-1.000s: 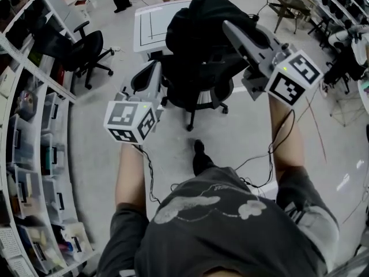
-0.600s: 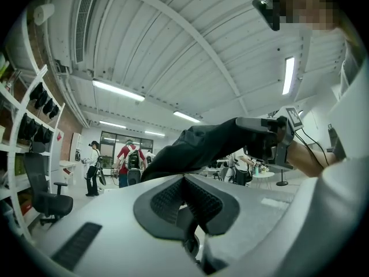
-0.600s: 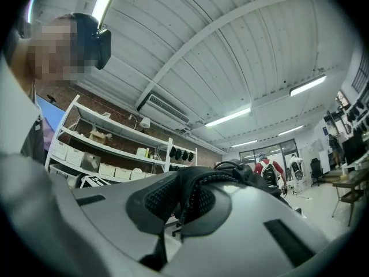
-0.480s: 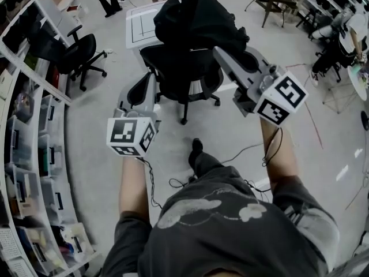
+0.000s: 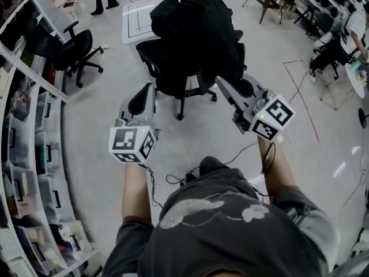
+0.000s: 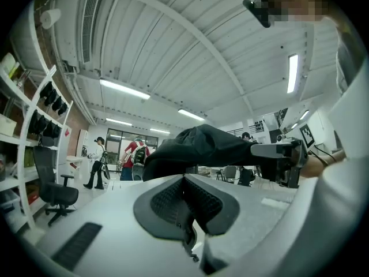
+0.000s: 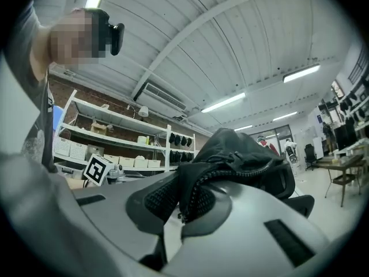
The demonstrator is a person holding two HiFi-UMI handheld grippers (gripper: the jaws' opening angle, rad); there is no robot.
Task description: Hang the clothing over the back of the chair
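Jacket (image 5: 196, 33): black, draped over the back of the chair (image 5: 149, 51) (zip edge pulled toward the person).
Right hand-held gripper (image 7: 183, 201): clamped on the jacket's zip edge.
Left hand-held gripper (image 6: 185, 198): jaws together, empty, near the chair.

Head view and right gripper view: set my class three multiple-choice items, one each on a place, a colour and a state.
1. Where does the jacket lie? A on the floor; B over the back of the chair; C on a shelf.
2. What colour is the jacket? A black; B red; C white.
3. The right gripper is: A wide open; B shut, empty; C shut on the jacket's zipper edge.
Key: B, it drapes the backrest; A, dark all over; C, the zipper is pinched between its jaws.
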